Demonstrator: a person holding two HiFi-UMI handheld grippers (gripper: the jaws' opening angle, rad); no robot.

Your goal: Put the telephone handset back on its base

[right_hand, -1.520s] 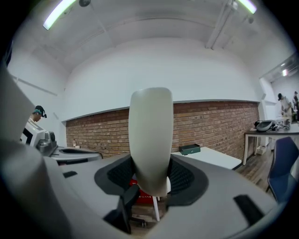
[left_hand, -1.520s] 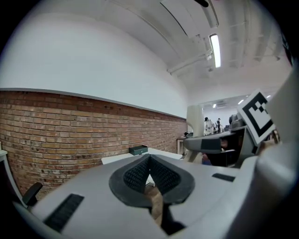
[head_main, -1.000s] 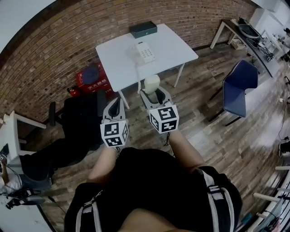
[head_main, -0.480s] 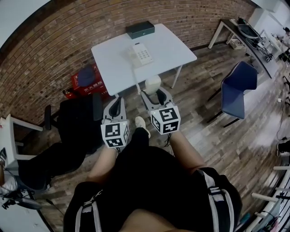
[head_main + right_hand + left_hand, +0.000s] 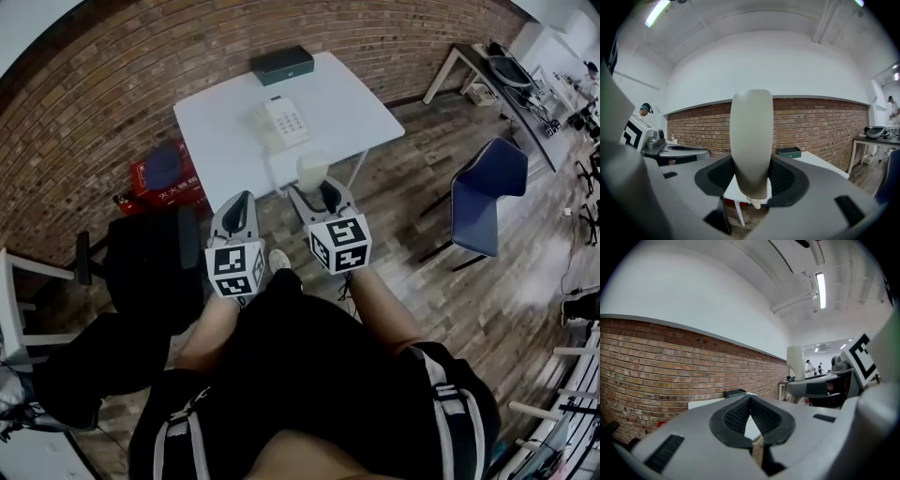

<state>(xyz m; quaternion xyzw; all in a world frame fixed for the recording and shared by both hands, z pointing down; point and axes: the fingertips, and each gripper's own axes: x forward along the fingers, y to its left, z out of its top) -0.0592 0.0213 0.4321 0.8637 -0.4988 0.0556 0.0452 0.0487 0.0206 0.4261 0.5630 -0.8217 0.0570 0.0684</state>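
Note:
The cream telephone base with its keypad lies on the white table, ahead of both grippers. My right gripper is shut on the cream handset, which stands upright between its pads just short of the table's near edge. In the right gripper view the handset fills the middle. My left gripper is beside it to the left, shut and empty, its pads meeting at the tips.
A dark green box lies at the table's far edge by the brick wall. A blue chair stands to the right. A red box and a black office chair are on the left, on the wood floor.
The table and phone base have drawn closer and slid left in the head view as the person steps forward. Both grippers keep their pose, the handset still held.

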